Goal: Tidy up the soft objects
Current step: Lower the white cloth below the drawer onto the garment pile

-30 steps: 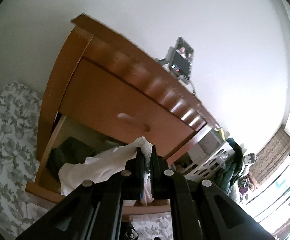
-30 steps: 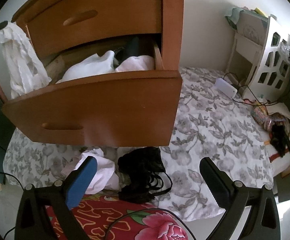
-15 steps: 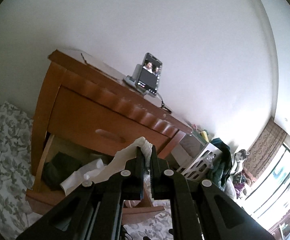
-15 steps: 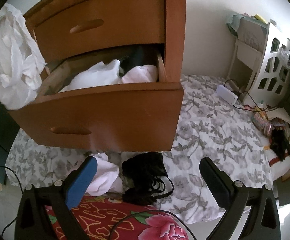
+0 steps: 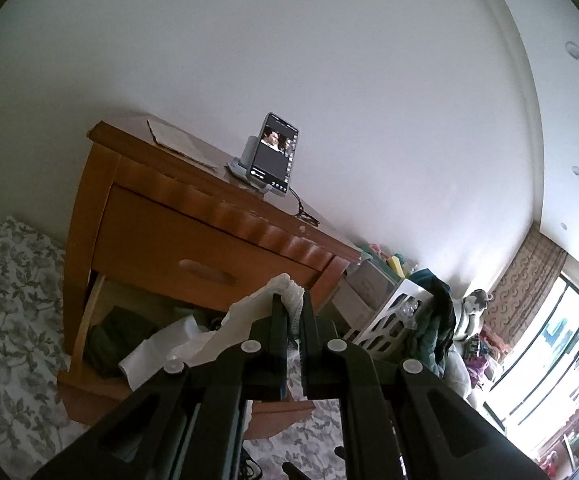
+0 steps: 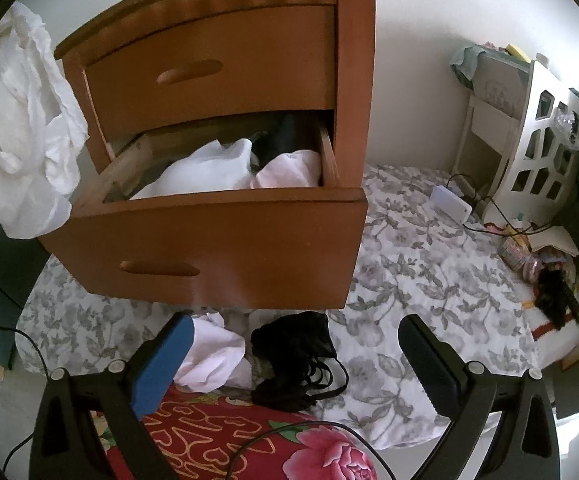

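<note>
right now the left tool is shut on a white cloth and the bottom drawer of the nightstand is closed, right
Not quite. The left tool is shut on the white cloth, but the bottom drawer of the nightstand is pulled open, with pale clothes showing inside. The right wrist view shows this.

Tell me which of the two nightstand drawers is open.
The lower drawer is open: it is pulled out, showing white clothes inside. The upper drawer sits flush and shut.
</note>
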Available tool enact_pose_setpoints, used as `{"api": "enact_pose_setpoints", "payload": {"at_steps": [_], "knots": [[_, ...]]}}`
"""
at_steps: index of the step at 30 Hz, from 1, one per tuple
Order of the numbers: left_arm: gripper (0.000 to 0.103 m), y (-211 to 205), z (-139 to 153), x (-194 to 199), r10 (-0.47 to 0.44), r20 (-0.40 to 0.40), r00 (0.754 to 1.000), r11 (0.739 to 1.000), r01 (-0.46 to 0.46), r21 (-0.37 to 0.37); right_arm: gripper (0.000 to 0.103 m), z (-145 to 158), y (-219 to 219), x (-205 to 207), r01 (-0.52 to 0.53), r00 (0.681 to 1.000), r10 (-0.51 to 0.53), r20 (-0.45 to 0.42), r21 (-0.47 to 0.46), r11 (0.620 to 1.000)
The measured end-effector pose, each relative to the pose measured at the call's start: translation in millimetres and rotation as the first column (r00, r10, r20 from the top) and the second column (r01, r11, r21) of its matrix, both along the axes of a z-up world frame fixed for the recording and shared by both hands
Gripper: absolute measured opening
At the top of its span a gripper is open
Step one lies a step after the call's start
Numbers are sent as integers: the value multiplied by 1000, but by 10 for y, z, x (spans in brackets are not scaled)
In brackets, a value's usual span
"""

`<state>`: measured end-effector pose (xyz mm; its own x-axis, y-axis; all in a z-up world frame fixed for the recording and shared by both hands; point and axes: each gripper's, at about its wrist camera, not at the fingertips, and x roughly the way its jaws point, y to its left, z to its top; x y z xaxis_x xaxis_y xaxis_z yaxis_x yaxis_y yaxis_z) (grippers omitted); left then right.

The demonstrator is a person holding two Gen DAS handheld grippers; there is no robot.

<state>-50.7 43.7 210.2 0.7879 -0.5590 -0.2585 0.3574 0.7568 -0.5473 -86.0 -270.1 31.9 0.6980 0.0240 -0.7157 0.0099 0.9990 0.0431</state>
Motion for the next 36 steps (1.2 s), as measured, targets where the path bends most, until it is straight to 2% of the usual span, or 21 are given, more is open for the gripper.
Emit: {"api": "enact_pose_setpoints", "payload": {"at_steps": [16,29,36], "knots": [[4,-11,-56,-220,-8,-50,999,1000,9,19,103,195,77,-230,-9,999,10,50,-18,1000],[4,-186,-394,-231,-56,-181,982,996,67,60,103,307,111,-434,-8,997,10,83,-28,1000],[4,-362,-663,-89,-74,-272,959,990,103,92,103,315,105,-449,-13,996,15,84,-27,1000]]}}
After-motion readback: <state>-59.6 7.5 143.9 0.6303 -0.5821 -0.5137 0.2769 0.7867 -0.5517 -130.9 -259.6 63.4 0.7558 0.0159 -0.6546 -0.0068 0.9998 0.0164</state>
